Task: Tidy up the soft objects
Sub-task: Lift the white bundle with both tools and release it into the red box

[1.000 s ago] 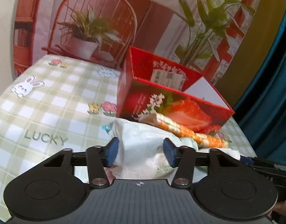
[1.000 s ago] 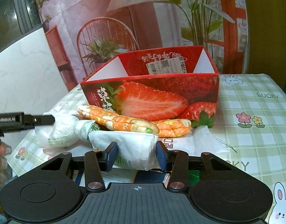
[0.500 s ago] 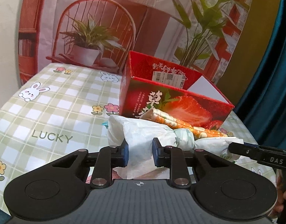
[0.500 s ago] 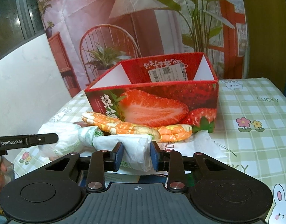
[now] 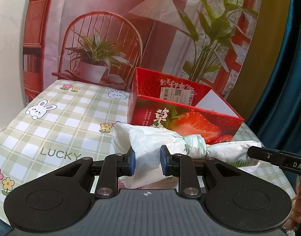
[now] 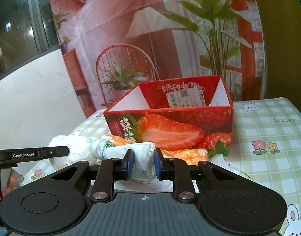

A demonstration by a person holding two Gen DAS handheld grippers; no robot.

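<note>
A crumpled white bundle (image 5: 150, 145), tied at its middle with a green-and-white band, hangs lengthwise in front of the red strawberry box (image 5: 189, 118). My left gripper (image 5: 147, 162) is shut on its left end. My right gripper (image 6: 143, 164) pinches the other end of the bundle (image 6: 119, 151), its jaws still closing on it. Each view shows the other gripper's tip at its edge: the right gripper (image 5: 268, 155) and the left gripper (image 6: 52, 152). An orange-patterned soft roll (image 6: 189, 154) lies behind the bundle against the box (image 6: 170, 129).
The open box stands on a green checked tablecloth (image 5: 62, 122) with rabbit and flower prints. White sheets (image 6: 219, 161) lie on the cloth under the bundle. A printed backdrop hangs behind the table and a dark blue curtain (image 5: 284, 78) at the right.
Both grippers closed from wide onto the two ends of the white bundle. The bundle has risen a little and now covers most of the orange roll in the left view.
</note>
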